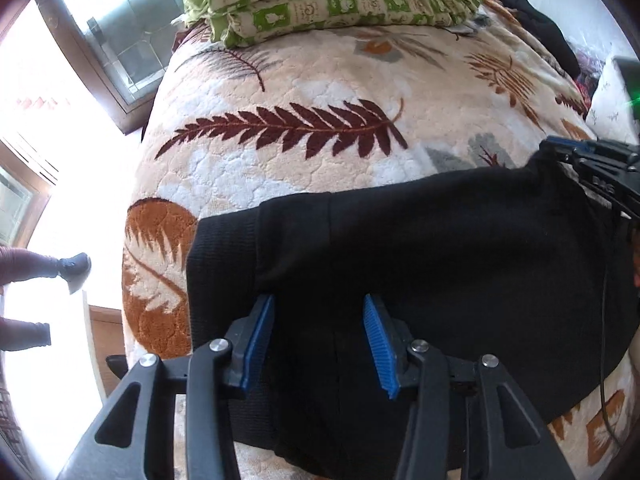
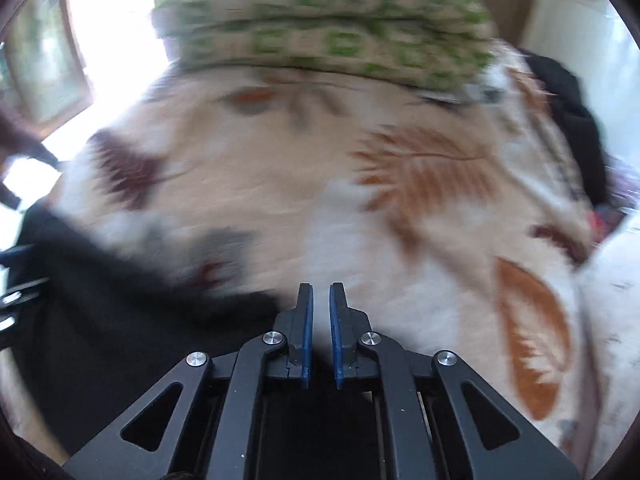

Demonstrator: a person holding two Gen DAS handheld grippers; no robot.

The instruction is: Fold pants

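Pants (image 1: 420, 248), black and folded into a broad band, lie across the near part of a bed covered by a cream blanket (image 1: 320, 92) printed with brown and rust fern leaves. A ribbed cuff or waistband (image 1: 224, 264) forms their left end, near the bed's left edge. In the right wrist view the same dark cloth (image 2: 120, 320) fills the lower left, smeared by motion blur.

The left gripper (image 1: 319, 322) hovers over the near edge of the pants with its blue-padded fingers (image 1: 260, 340) spread wide, black fabric showing between them and nothing pinched. The right gripper (image 2: 321, 304) has its blue pads (image 2: 307, 332) drawn close together with a narrow gap left between them; its tips sit at the pants' right-hand edge, over the blanket. Seen from the left wrist camera, that gripper (image 1: 560, 152) meets the far right corner of the pants, yet whether cloth is caught between the pads I cannot tell.

At the far end of the bed rests a folded green-and-cream quilt (image 1: 332, 0). Beside it, to the right, lies another dark garment (image 1: 540, 28). Left of the bed stands a bright window (image 1: 116, 40), and a person's legs (image 1: 40, 272) show at the left edge.
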